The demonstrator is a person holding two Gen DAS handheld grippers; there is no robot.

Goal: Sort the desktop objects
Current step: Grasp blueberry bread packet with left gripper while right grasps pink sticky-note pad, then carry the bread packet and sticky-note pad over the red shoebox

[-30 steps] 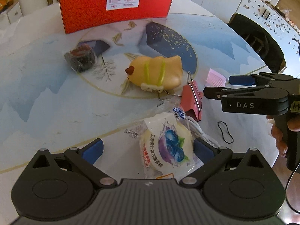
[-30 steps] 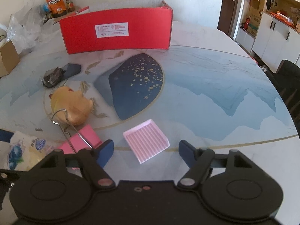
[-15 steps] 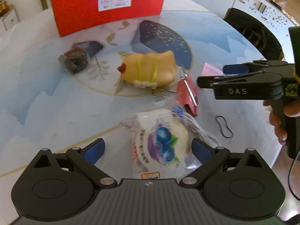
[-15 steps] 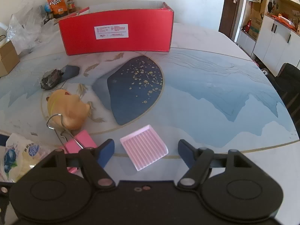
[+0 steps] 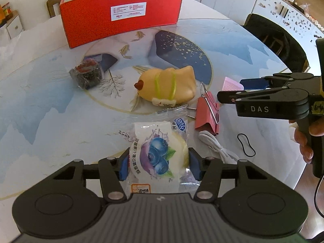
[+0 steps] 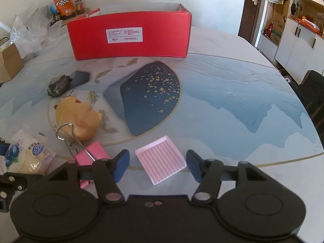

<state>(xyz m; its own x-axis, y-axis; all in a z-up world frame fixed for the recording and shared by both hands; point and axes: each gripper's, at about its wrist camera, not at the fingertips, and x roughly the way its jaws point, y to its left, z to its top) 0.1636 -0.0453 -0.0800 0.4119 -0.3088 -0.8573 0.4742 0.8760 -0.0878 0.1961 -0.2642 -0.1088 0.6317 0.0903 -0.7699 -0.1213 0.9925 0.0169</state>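
Note:
My left gripper [image 5: 159, 165] is shut on a clear-wrapped blueberry bun packet [image 5: 159, 151], its blue pads pressing both sides; the packet also shows in the right wrist view [image 6: 24, 158]. My right gripper [image 6: 158, 165] is open, its fingers either side of a pink ribbed tray [image 6: 161, 160] lying on the table. The right gripper also shows in the left wrist view [image 5: 239, 93]. A yellow plush toy [image 5: 168, 87], a pink binder clip [image 5: 206, 115] and a dark wrapped lump [image 5: 86, 76] lie on the table. A red open box [image 5: 121, 14] stands at the back.
A white cable [image 5: 216, 146] and a black rubber band [image 5: 246, 144] lie right of the packet. A black chair [image 5: 277, 36] stands past the table's right edge. A cardboard box [image 6: 9, 62], plastic bags and jars sit at the back left.
My left gripper moved forward around the bun packet and closed on it. My right gripper closed partway around the pink tray, which sits nearer the fingers.

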